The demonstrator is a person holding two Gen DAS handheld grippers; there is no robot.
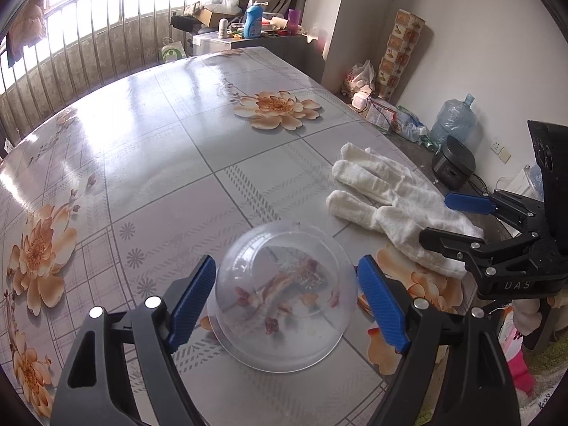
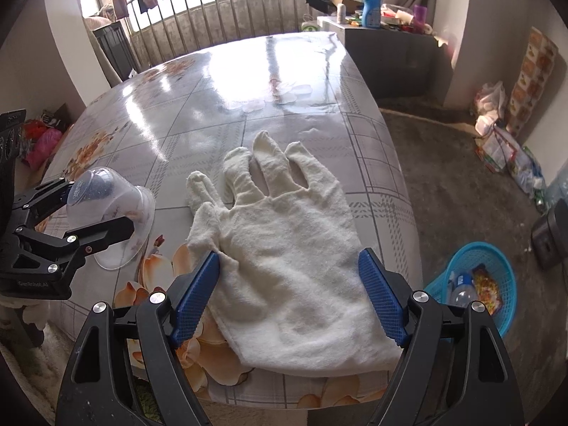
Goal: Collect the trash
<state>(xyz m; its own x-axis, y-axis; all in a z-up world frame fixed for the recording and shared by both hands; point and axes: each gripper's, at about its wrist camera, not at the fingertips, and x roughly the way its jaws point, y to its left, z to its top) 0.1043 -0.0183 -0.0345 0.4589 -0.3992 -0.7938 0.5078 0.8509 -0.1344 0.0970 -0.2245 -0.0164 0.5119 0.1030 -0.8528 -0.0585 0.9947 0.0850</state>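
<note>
A clear plastic dome lid lies upside-down-bowl style on the flowered table, near its front edge. My left gripper is open, with its blue pads on either side of the dome, not touching. A white cloth glove lies flat at the table's near right corner. My right gripper is open, its pads flanking the glove's cuff. The dome also shows in the right wrist view, and the glove in the left wrist view, where the right gripper is over its cuff.
A blue basket with a bottle and a wrapper stands on the floor right of the table. A dark appliance, a water jug and bags line the wall. A cluttered cabinet stands beyond the table's far end.
</note>
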